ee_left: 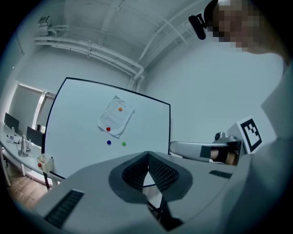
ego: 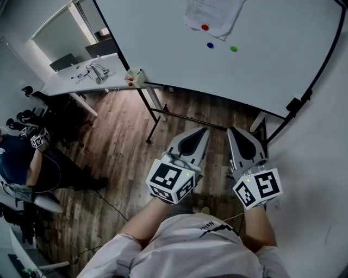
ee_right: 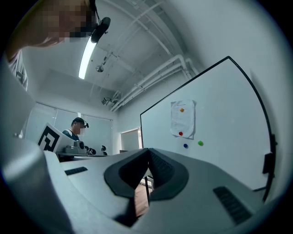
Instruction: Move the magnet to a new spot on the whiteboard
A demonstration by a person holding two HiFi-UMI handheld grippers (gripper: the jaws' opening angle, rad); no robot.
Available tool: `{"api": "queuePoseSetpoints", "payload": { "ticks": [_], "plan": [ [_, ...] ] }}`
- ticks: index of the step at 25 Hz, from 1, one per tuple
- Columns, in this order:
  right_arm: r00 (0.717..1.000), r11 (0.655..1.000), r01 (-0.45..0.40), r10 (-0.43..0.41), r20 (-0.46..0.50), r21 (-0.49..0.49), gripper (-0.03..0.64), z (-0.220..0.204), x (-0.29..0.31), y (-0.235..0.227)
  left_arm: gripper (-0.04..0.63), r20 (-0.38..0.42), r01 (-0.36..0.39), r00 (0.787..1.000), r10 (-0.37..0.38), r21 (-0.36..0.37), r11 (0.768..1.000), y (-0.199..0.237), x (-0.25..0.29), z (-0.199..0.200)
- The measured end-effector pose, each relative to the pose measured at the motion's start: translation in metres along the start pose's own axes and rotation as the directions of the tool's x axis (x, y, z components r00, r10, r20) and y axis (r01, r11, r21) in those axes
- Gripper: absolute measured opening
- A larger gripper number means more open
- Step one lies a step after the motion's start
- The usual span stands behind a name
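Sticking to one whiteboard [ee_left: 78, 123]: four magnets [ee_left: 109, 142], one paper [ee_left: 114, 121].

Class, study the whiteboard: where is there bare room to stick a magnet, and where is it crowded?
The whiteboard is bare left of the paper up to its left edge, below the blue magnet and green magnet down to its bottom edge, and right of the green one. It is crowded round the paper's lower end, where the red magnet sits.

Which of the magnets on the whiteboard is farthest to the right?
The green magnet: it sits on bare whiteboard just right of the blue magnet, while the red magnet and orange magnet are further left on the paper.
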State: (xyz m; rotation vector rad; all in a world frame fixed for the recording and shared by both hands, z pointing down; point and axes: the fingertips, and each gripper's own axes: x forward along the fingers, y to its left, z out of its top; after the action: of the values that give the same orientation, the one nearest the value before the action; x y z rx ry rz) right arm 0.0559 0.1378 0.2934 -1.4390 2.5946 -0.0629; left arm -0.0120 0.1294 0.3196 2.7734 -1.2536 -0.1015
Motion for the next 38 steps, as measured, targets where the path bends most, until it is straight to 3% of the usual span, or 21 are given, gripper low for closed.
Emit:
{"api": "queuePoseSetpoints", "payload": {
  "ticks": [15, 26, 33, 38],
  "plan": [
    [0.996, 0.996, 0.086, -0.087, -0.014, -0.018, 0.014, -0.012, 0.116, -0.054, 0.009, 0.013, 0.072, 0.997, -0.072, -0.009, 0.997, 0.103, 0.099, 0.005],
    [0.974, 0.975, 0.222, -0.223, -0.045, -0.034, 0.014, -0.032, 0.209, -0.098, 0.009, 0.011, 0.145, 0.989, -0.145, 0.021, 0.989, 0.189, 0.173, 0.012],
    [0.958, 0.954, 0.266, -0.278, -0.076, -0.137, 0.014, -0.041, 0.243, -0.131, 0.009, -0.008, 0.164, 0.986, -0.164, 0.001, 0.986, 0.208, 0.214, 0.001],
    [0.966, 0.961, 0.239, -0.25, -0.069, -0.137, 0.014, -0.04, 0.267, -0.159, 0.009, -0.005, 0.126, 0.992, -0.125, 0.057, 0.99, 0.216, 0.248, 0.005]
  ]
}}
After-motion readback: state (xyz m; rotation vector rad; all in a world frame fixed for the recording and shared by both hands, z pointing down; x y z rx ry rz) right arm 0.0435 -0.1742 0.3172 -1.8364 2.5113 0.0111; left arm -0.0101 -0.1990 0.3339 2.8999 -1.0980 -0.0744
